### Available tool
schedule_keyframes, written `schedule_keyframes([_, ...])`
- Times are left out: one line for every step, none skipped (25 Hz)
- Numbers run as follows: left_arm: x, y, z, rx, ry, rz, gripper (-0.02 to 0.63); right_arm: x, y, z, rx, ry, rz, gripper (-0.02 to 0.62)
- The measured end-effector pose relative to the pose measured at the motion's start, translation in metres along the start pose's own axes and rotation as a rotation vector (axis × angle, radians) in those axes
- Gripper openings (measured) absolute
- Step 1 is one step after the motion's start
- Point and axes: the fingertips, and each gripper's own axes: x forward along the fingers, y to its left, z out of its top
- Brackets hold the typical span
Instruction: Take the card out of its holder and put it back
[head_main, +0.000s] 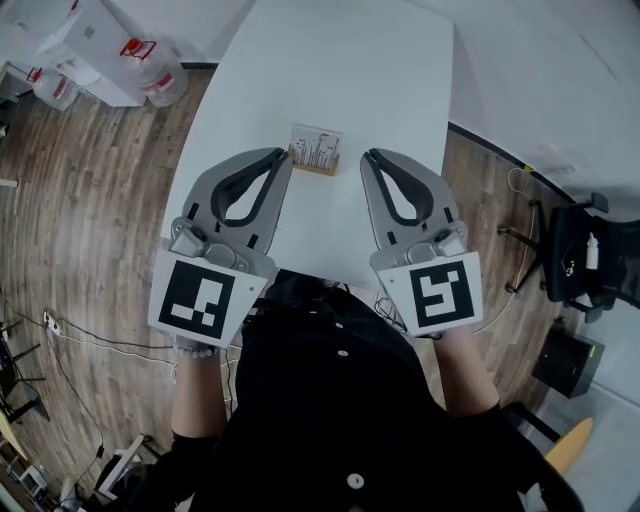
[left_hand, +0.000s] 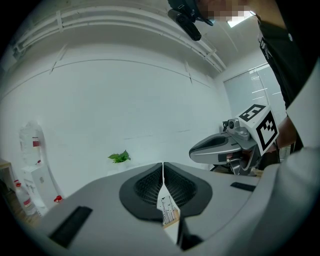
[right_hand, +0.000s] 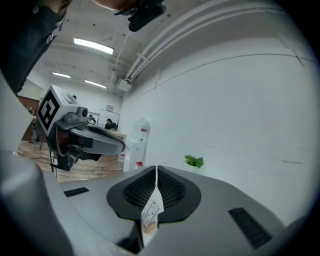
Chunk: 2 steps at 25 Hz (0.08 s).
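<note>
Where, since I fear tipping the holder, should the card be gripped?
Probably by the top edge of the card, coming from above: it stands on edge in the holder, so only its upper part is free. Pinch across its two faces.

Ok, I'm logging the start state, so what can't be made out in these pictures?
- Card print: too small in the head view; both gripper views show only a sliver past the shut jaws.
- Holder slot: too small to see in the head view.
- Table near edge: covered by the person's body in the head view.
</note>
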Motion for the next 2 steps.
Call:
schedule_keyframes([0.0004,0.0,0.0002,0.001,0.001,-0.001,0.021,0.0001,-0.0005,-0.0002,0.001,0.002,-0.001,0.048])
schedule_keyframes([0.0009,-0.0001,0.0004,0.001,0.001,-0.002,0.021,0.0003,-0.001,-0.0003,0.002,0.003,-0.002,0.048])
